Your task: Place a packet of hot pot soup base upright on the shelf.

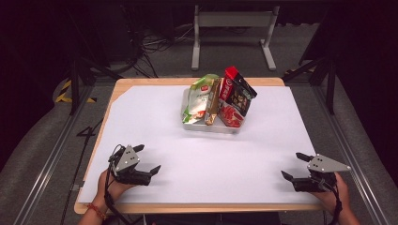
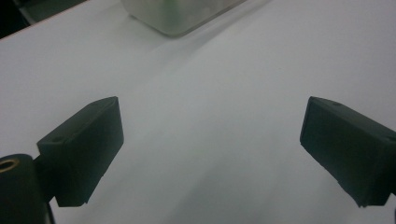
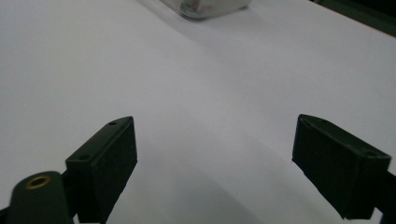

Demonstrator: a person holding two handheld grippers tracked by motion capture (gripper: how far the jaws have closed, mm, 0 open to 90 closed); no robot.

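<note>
A shallow white tray (image 1: 188,125) stands at the far middle of the white-covered table. Three snack packets lean upright in it: a green one (image 1: 198,97), a thin gold one (image 1: 213,104) and a red and black one (image 1: 236,96). My left gripper (image 1: 148,158) rests at the near left, held by a hand, open with nothing between its jaws. My right gripper (image 1: 295,166) rests at the near right, also open and empty. A corner of the tray (image 2: 175,16) appears at the top of the left gripper view, and its near corner (image 3: 205,8) tops the right gripper view.
White sheet (image 1: 206,154) covers most of the wooden tabletop (image 1: 122,84). A metal frame (image 1: 232,21) and cables lie on the floor beyond the table. Rails run along both sides.
</note>
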